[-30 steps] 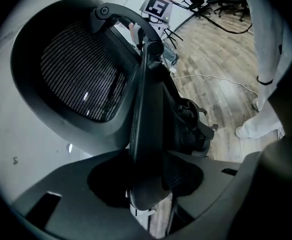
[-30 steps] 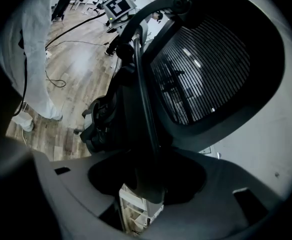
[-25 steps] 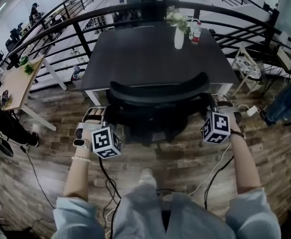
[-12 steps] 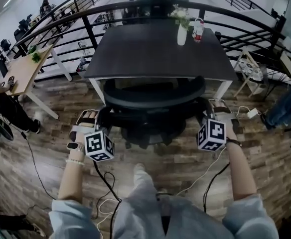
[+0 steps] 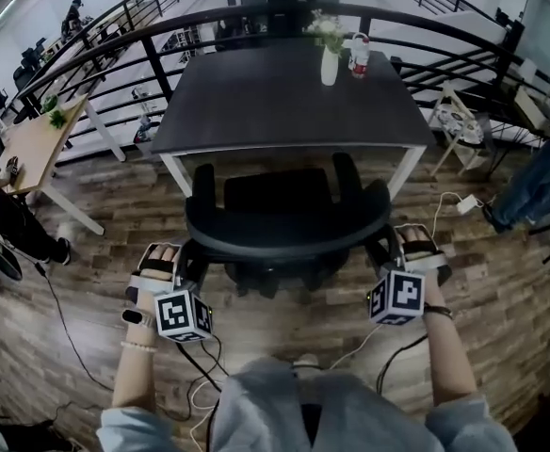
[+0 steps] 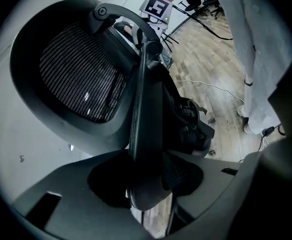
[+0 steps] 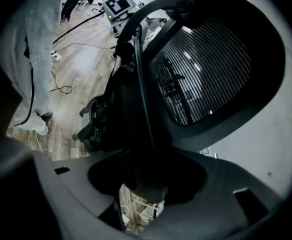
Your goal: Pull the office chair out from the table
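The black office chair (image 5: 284, 224) stands just in front of the dark table (image 5: 284, 102), with its seat and both armrests showing clear of the table's edge. My left gripper (image 5: 186, 260) is shut on the left edge of the chair's backrest. My right gripper (image 5: 386, 249) is shut on the right edge. In the left gripper view, the backrest frame (image 6: 145, 134) runs down between the jaws of the left gripper (image 6: 146, 186), beside the mesh (image 6: 81, 79). The right gripper view mirrors this: the frame (image 7: 143, 134) is pinched in the right gripper (image 7: 146, 181).
A white vase with flowers (image 5: 329, 64) and a bottle (image 5: 358, 56) stand at the table's far edge. A curved black railing (image 5: 115, 40) runs behind. Cables (image 5: 68, 328) trail over the wooden floor. A light wooden table (image 5: 30, 149) is at left, a person (image 5: 539, 182) at right.
The chair has rolled back towards me, out from under the table, so its seat and armrests now show. Both grippers came back with it, still clamped on the backrest.
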Action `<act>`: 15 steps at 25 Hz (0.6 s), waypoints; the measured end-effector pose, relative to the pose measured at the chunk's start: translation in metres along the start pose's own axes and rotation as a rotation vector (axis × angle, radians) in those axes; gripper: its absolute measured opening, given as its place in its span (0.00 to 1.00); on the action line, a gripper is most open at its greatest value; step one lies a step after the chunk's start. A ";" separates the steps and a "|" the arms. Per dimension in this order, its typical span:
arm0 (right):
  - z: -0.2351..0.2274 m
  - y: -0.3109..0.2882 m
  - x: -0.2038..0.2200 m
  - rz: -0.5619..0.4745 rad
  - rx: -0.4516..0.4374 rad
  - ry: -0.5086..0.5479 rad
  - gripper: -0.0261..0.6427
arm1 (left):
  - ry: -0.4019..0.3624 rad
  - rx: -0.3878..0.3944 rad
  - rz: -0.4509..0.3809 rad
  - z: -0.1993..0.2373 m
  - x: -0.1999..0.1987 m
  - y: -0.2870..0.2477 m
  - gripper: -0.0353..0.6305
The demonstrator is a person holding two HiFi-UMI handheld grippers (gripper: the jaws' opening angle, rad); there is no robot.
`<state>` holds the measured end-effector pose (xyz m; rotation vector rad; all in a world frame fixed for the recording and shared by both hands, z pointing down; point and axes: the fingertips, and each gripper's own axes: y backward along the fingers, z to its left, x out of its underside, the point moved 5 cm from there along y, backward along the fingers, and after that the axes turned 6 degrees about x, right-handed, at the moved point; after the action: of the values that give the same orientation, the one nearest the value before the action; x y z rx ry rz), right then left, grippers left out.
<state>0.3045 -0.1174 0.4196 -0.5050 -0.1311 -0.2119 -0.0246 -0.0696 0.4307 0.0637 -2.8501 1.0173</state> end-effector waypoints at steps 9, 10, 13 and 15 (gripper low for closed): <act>0.024 0.042 0.000 0.067 0.026 0.012 0.34 | -0.023 0.008 -0.053 -0.027 -0.009 0.031 0.33; 0.026 0.045 0.001 0.073 0.027 0.013 0.34 | -0.022 0.010 -0.058 -0.028 -0.010 0.033 0.33; 0.030 0.050 0.000 0.095 0.031 0.009 0.34 | -0.022 0.010 -0.065 -0.031 -0.011 0.037 0.33; 0.031 0.052 0.000 0.102 0.042 0.012 0.34 | -0.021 0.005 -0.066 -0.031 -0.012 0.038 0.33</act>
<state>0.3140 -0.0573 0.4218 -0.4677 -0.0977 -0.1121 -0.0131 -0.0205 0.4291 0.1683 -2.8434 1.0170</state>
